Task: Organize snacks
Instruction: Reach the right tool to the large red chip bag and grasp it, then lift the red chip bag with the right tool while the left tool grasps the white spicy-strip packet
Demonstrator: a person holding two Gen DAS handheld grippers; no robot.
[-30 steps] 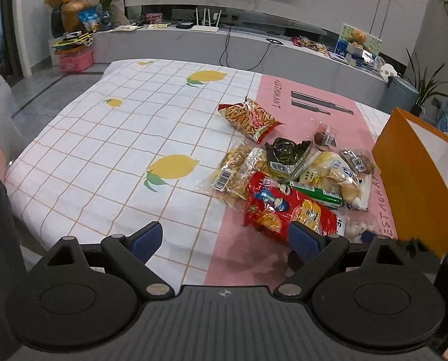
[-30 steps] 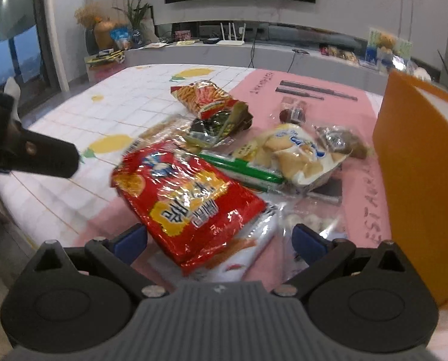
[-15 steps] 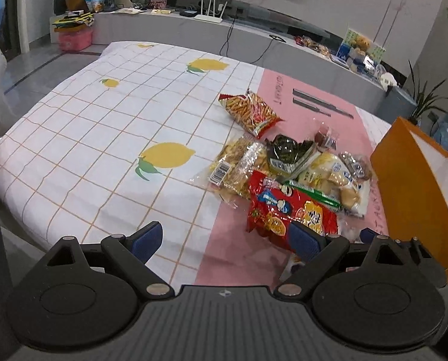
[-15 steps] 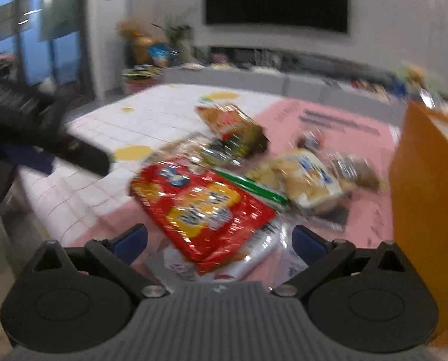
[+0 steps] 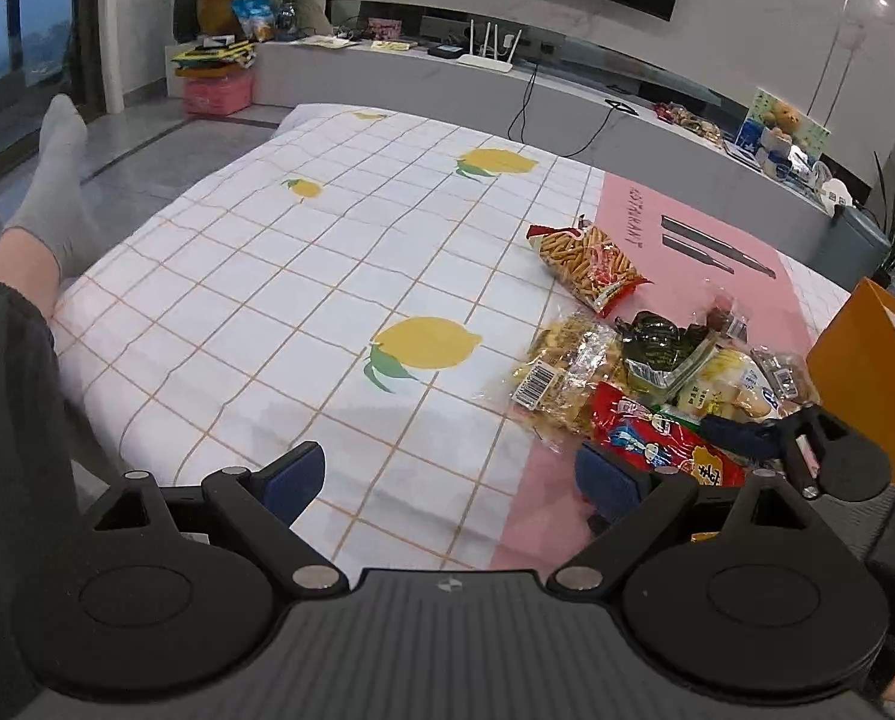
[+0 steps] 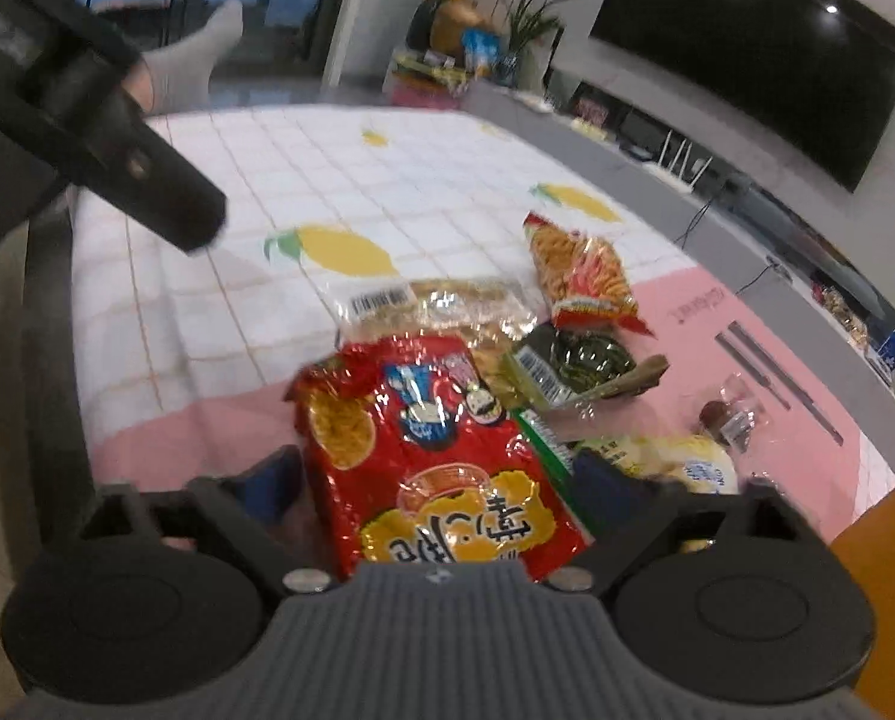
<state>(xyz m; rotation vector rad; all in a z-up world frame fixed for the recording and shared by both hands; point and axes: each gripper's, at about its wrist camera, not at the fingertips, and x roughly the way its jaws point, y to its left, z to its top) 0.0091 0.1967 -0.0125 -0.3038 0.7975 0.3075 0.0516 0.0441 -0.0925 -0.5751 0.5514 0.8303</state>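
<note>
My right gripper [image 6: 432, 483] is closing its wide jaws around the red snack bag [image 6: 429, 450], which lies between the pads at the near edge of the snack pile on the pink tablecloth strip [image 6: 675, 324]. My left gripper [image 5: 450, 474] hangs wide and empty over the lemon-print cloth [image 5: 303, 300]; the orange box [image 5: 867, 372] stands just right of the pile.

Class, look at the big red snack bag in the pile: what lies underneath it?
The red snack bag overlaps a clear crinkly packet with a barcode label at its far end and a green-edged packet along one side. How far they extend beneath, or what else lies under it, is hidden.
</note>
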